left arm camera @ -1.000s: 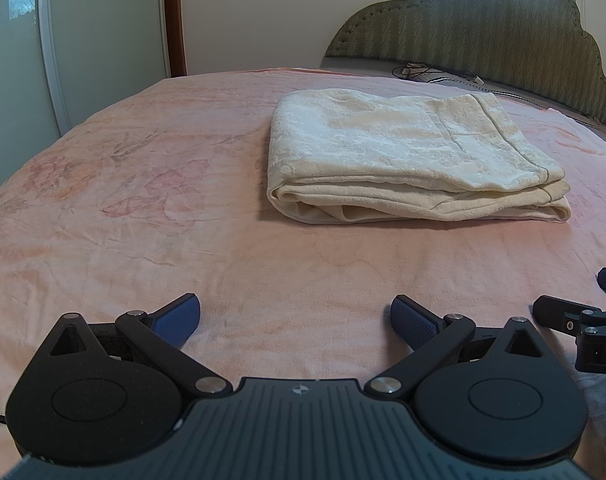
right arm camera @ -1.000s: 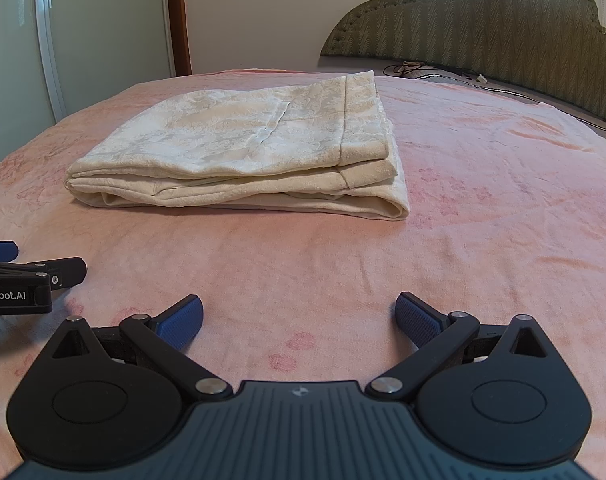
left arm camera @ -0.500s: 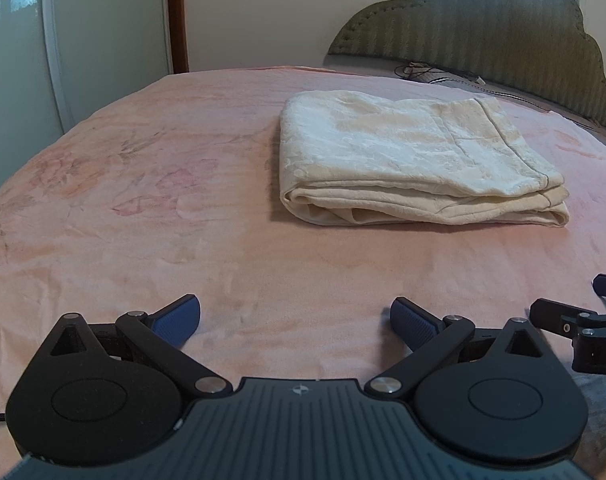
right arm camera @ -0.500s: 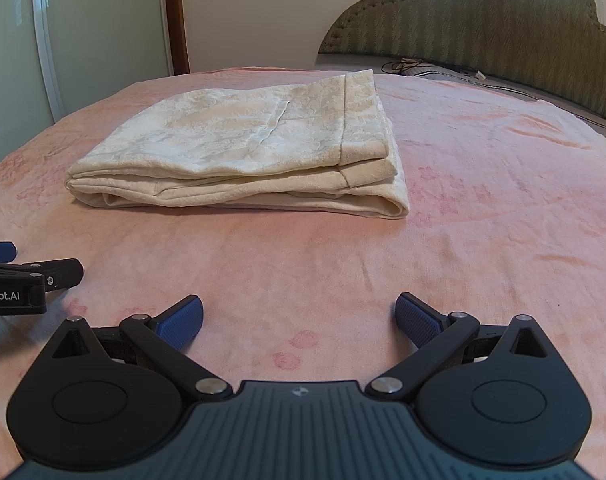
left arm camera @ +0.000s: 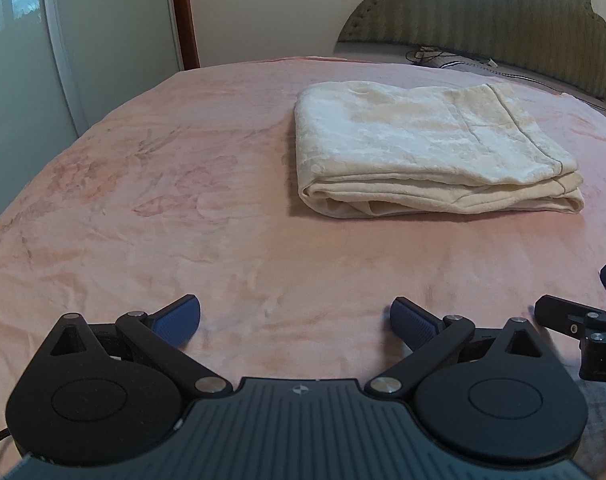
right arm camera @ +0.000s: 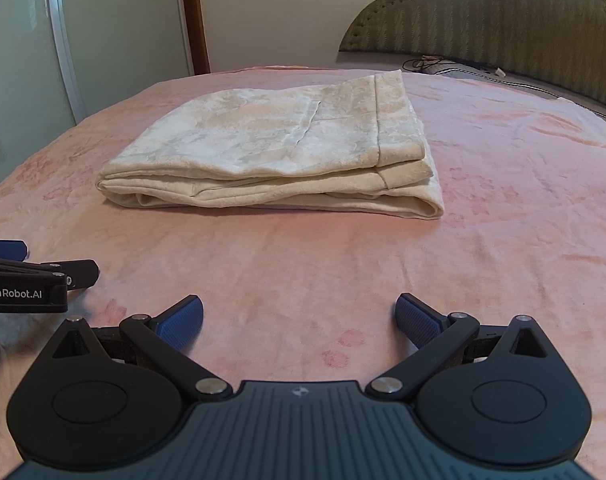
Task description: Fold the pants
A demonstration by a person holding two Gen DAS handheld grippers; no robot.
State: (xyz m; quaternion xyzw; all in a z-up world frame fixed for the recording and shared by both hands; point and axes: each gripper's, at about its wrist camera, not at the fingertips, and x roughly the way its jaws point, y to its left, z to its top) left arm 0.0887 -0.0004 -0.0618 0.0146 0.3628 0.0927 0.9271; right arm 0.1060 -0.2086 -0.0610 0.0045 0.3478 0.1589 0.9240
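Observation:
Cream pants (left arm camera: pixel 431 148) lie folded in a flat stack on the pink bed cover (left arm camera: pixel 183 208). They also show in the right wrist view (right arm camera: pixel 279 148). My left gripper (left arm camera: pixel 295 316) is open and empty, low over the cover, well short of the pants. My right gripper (right arm camera: pixel 299 314) is open and empty, also short of the pants. Each gripper shows at the edge of the other's view: the right one (left arm camera: pixel 583 320) and the left one (right arm camera: pixel 31 280).
A green padded headboard (left arm camera: pixel 483 12) stands at the far end of the bed. A cable and a dark-edged pillow (right arm camera: pixel 455 66) lie in front of it. A pale wardrobe door (left arm camera: pixel 83 40) and a brown door frame (left arm camera: pixel 183 12) stand at the left.
The left gripper has shifted left and turned a little, so the pants sit further right in its view. The right gripper has hardly moved. Both stay open.

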